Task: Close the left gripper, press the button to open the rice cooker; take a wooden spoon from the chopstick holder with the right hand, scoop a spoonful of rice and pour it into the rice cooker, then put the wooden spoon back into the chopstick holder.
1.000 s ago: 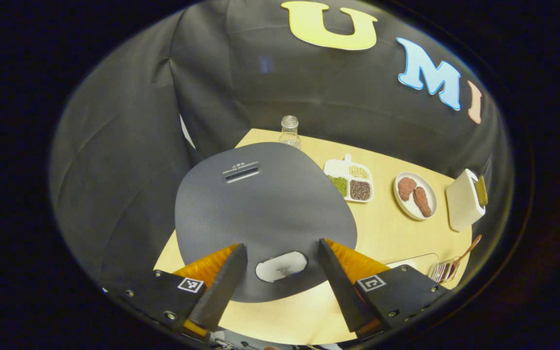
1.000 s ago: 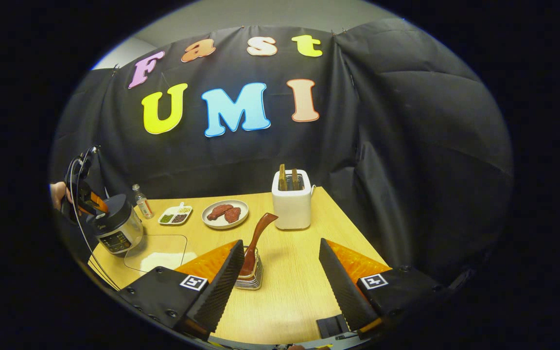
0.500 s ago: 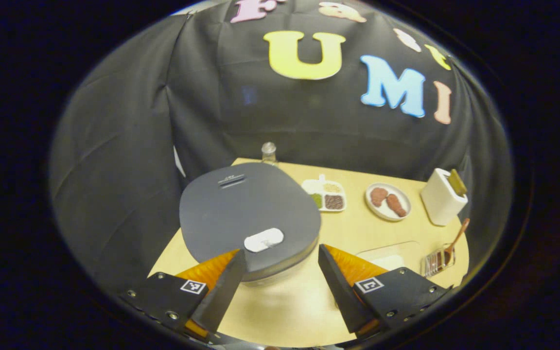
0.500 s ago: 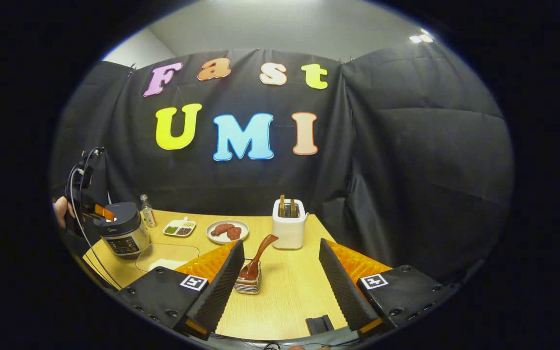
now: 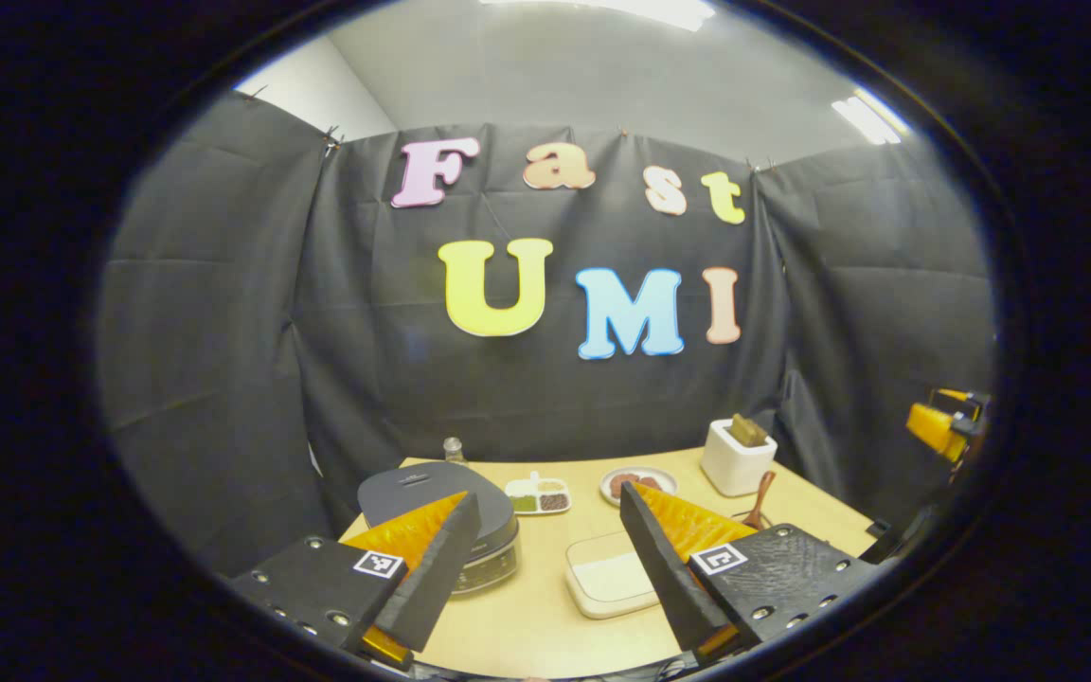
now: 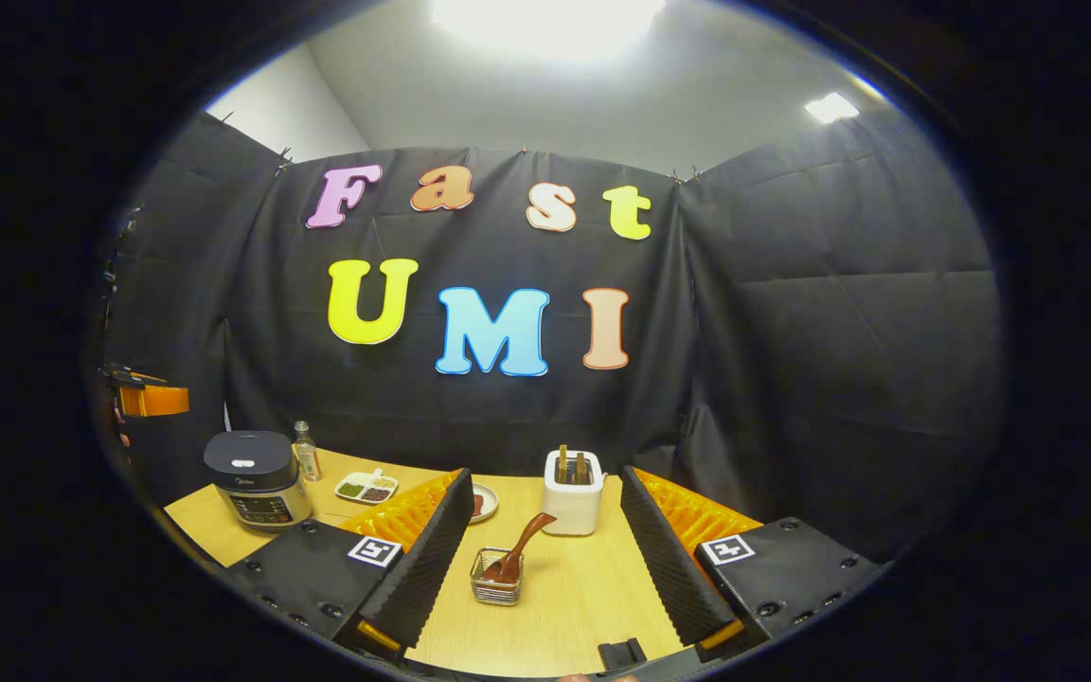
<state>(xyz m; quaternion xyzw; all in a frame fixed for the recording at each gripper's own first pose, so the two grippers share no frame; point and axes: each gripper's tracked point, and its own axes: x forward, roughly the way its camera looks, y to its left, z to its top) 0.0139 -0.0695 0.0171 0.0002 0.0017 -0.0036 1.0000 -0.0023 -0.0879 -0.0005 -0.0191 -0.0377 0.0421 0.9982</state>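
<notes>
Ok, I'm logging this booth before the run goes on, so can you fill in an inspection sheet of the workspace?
Surface: light wooden table.
Job's things: grey lidded rice cooker, lid shut; brown wooden spoon standing in the wire chopstick holder; clear tray of white rice.
Clutter: white toaster, divided dish of beans, plate of brown pieces, small bottle.
Grippers: left gripper open, raised; right gripper open, raised.
Cables: nothing seen.
Surroundings: black cloth wall, ceiling lights.

No readable text on the rice cooker (image 6: 247, 478).
</notes>
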